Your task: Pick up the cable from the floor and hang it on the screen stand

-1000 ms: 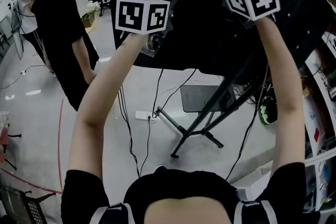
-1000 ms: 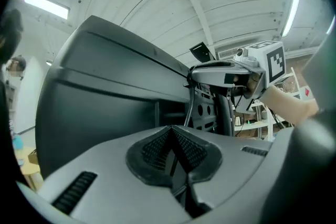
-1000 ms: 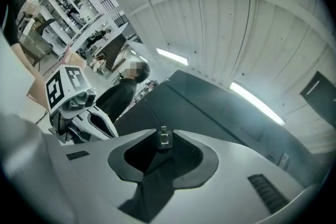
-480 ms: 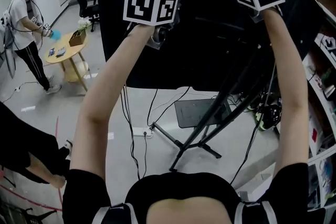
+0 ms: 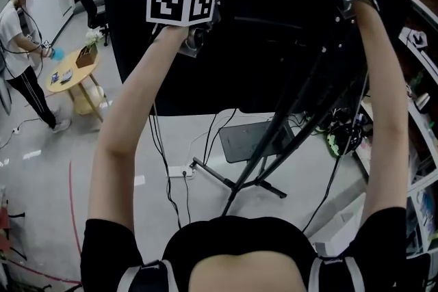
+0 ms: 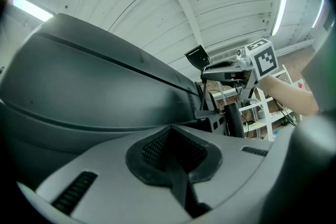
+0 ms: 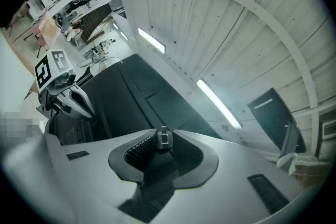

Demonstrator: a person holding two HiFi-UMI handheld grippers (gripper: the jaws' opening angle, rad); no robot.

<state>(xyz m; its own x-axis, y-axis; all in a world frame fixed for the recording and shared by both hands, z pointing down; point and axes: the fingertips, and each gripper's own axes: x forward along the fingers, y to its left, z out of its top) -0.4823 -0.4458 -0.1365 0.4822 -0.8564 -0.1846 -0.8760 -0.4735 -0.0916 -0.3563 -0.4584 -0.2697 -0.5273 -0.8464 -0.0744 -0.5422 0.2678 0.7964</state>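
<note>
**Q:** Left side?
**Me:** My left gripper (image 6: 170, 132) is raised beside the dark back of the screen (image 5: 260, 44), jaws clenched together.
**Q:** Middle?
**Me:** The screen stand (image 5: 274, 141): black tripod legs spread on the floor (image 5: 301, 171).
**Q:** Right side, and the cable?
**Me:** My right gripper (image 7: 163, 135) is high by the screen's upper right. It is grasping the cable (image 7: 164, 139) by its small plug end, well off the floor.
</note>
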